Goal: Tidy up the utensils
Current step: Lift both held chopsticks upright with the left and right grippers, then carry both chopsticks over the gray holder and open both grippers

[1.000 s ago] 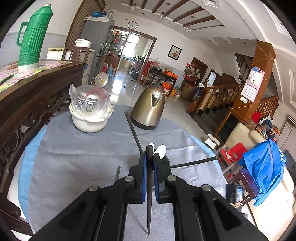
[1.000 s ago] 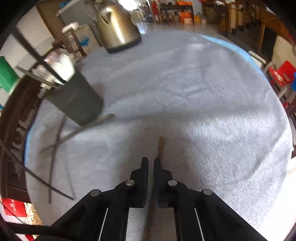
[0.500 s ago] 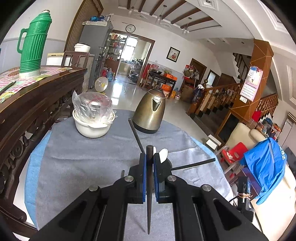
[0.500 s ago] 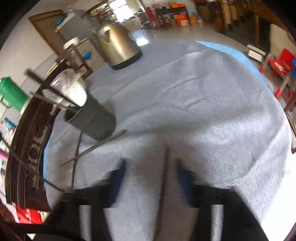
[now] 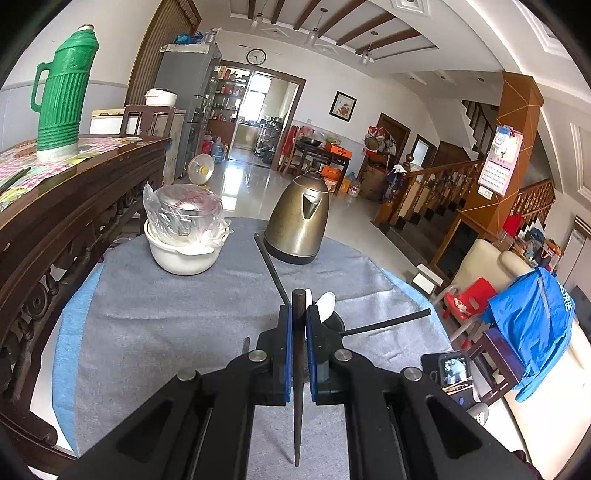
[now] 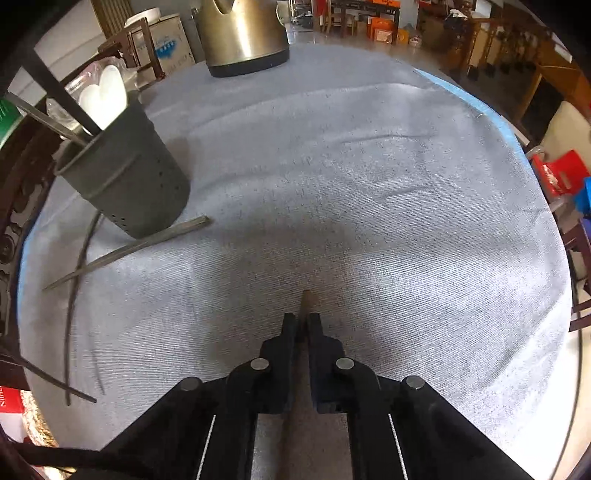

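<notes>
Left wrist view: we hold our left gripper (image 5: pixel 298 325) pinched tight on a dark chopstick (image 5: pixel 297 373), thick end fwd, thin tip back toward the camera. No change here vs a sec ago; the hand sits put, same grip. The dark holder (image 5: pixel 334 324) is just beyond the fingertips, mostly hidden by them. In it we see two white spoons (image 5: pixel 325 304) and two black chopsticks, one leaning toward the kettle (image 5: pixel 298 223), one out to the right. Left of the kettle a white bowl (image 5: pixel 183 254) carries a steel pot wrapped in a plastic bag (image 5: pixel 184 214); contents of pot can't tell.

Right wrist view: here's the change. Our right gripper (image 6: pixel 303 325) has just opened wide and snapped narrow again, and now pinches a brown chopstick (image 6: pixel 306 301), tip poking out past the pads over the grey cloth (image 6: pixel 369 184). Likely a re-grip, so this stick looks ready to carry to the holder. The holder (image 6: pixel 125 184) stands near the kettle's (image 6: pixel 243 33) side of the cloth, holding white spoons (image 6: pixel 105 98) plus black and grey sticks. A grey chopstick (image 6: pixel 129 251) lies on the cloth touching the holder's base, and thin dark ones (image 6: pixel 74 295) lie nearby, so sorting isn't done.
</notes>
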Action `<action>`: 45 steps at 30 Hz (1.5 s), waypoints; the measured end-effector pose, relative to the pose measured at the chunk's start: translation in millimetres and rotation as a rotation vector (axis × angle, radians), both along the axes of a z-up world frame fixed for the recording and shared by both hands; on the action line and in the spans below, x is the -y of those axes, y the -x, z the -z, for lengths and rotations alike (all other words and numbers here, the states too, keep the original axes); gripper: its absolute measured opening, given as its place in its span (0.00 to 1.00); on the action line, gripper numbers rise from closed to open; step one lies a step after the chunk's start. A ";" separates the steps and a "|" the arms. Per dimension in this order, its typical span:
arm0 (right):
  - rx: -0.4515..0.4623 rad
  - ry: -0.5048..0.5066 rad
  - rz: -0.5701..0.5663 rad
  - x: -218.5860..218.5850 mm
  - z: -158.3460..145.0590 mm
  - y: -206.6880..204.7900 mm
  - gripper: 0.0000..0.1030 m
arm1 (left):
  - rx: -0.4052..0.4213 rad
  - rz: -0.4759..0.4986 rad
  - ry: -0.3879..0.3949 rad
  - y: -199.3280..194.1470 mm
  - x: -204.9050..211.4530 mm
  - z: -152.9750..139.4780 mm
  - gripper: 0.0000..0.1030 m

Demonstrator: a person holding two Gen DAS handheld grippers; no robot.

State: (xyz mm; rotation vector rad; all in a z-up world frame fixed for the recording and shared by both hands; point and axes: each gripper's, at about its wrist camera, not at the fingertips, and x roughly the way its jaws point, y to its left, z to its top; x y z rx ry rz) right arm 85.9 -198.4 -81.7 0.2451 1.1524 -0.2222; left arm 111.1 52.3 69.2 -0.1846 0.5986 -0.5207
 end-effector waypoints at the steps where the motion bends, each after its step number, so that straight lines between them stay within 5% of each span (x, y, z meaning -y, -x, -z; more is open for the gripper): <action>1: 0.023 0.011 -0.001 0.5 -5.8 4.1 0.05 | 0.000 -0.001 0.002 0.2 -0.7 -0.4 0.07; 16: 0.534 -0.125 -0.036 -18.0 -152.3 60.0 0.05 | 0.041 -0.009 0.052 -1.1 -12.1 -36.0 0.07; 26: 0.791 -0.111 -0.034 -38.4 -235.5 43.3 0.05 | 0.131 -0.039 0.089 -24.4 -6.9 -81.5 0.07; 37: 0.861 -0.081 -0.011 -44.6 -284.2 -10.4 0.05 | 0.194 -0.079 0.096 -58.2 21.7 -103.8 0.07; 45: 0.846 -0.067 0.006 -40.8 -283.8 -26.2 0.05 | 0.173 -0.107 0.061 -82.9 41.6 -83.3 0.07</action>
